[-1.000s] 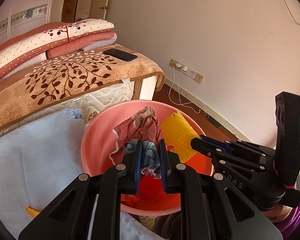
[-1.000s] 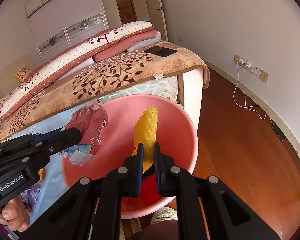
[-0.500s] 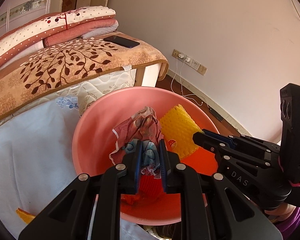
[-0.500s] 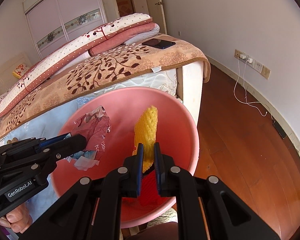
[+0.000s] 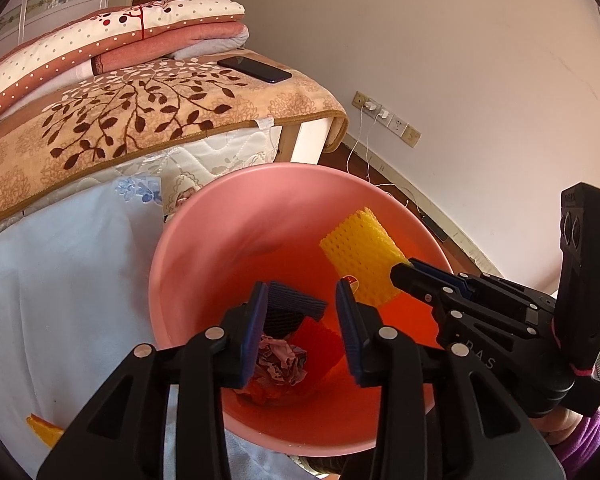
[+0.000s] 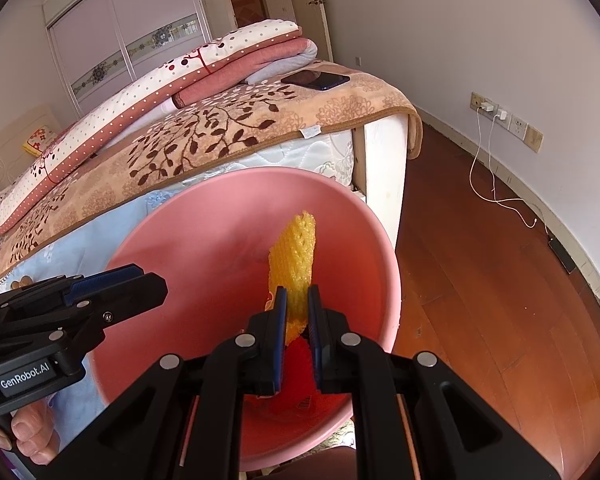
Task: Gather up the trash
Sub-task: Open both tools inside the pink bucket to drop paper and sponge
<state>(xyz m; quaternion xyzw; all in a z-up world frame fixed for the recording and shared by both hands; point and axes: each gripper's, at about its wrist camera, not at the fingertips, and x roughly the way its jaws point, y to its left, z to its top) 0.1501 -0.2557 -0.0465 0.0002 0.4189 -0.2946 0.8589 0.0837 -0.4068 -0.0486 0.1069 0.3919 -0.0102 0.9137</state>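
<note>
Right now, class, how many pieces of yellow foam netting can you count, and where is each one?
2. One piece of yellow foam netting is pinched in the right tongs above the pink basin. A yellow scrap lies on the white sheet left of it. More may be hidden.

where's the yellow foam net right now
The yellow foam net is clamped in the right gripper, sticking up over the pink basin, at the centre of the right wrist view, in front of the bed.

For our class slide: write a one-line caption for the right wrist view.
Right tongs grip yellow foam netting over a pink basin beside the bed.
</note>
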